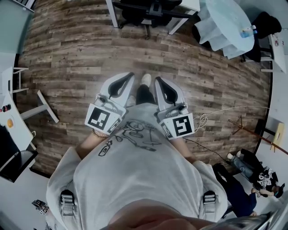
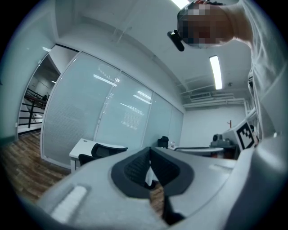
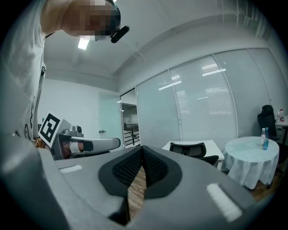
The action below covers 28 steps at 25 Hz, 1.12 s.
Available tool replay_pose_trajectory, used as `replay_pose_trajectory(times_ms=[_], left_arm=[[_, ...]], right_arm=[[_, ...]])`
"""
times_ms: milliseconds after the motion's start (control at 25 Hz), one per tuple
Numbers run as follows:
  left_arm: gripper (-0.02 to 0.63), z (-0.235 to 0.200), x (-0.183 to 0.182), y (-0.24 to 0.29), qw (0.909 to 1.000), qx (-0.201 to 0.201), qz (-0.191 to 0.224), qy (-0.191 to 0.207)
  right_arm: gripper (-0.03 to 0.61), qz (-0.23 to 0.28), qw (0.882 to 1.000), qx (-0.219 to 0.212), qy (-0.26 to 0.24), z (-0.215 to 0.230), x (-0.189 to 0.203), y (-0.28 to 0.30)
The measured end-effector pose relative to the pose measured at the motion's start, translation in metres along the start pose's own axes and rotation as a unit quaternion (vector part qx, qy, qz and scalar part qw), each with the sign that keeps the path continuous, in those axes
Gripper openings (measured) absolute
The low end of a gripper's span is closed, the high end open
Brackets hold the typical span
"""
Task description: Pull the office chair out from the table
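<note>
The black office chair (image 1: 150, 11) is tucked under a white table (image 1: 189, 5) at the far end of the wood floor, well ahead of me. I hold both grippers side by side close to my chest, pointing level toward it. My left gripper (image 1: 130, 75) is shut with nothing in it, and so is my right gripper (image 1: 157, 80). In the left gripper view the chair (image 2: 101, 152) shows far off past the shut gripper (image 2: 150, 149). The right gripper view has the chair (image 3: 189, 150) beyond its shut gripper (image 3: 142, 148).
A round table with a white cloth (image 1: 227, 24) and a bottle (image 1: 247, 31) stands right of the chair. A desk (image 1: 11, 117) is at the left. A cable (image 1: 216, 112) lies on the floor at right, near a seated person (image 1: 254, 173). Frosted glass walls (image 3: 202, 99) stand behind the tables.
</note>
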<state>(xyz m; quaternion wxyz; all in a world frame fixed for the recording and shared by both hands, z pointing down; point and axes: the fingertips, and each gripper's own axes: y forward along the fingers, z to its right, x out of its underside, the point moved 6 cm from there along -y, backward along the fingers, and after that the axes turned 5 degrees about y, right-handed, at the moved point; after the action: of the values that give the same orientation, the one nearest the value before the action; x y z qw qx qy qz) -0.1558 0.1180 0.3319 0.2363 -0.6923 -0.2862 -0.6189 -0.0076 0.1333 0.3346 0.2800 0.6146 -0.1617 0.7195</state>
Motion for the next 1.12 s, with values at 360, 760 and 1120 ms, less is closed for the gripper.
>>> replay_pose_trajectory(times_ms=[360,760,1120], left_arm=[[0.005,-0.029,-0.003,0.061,0.9999,-0.008,-0.009,0.011],[0.005,-0.071,-0.011,0.18,0.9992,-0.029,-0.019,0.02],[0.005,-0.096,-0.016,0.263,0.9976,-0.063,-0.018,0.024]], right_arm=[[0.006,0.001,1.0,-0.01,-0.003,0.057,-0.012,0.042],[0.007,-0.003,1.0,-0.024,-0.001,0.167,-0.039,0.097],[0.006,-0.013,0.999,-0.045,-0.009,0.25,-0.059,0.131]])
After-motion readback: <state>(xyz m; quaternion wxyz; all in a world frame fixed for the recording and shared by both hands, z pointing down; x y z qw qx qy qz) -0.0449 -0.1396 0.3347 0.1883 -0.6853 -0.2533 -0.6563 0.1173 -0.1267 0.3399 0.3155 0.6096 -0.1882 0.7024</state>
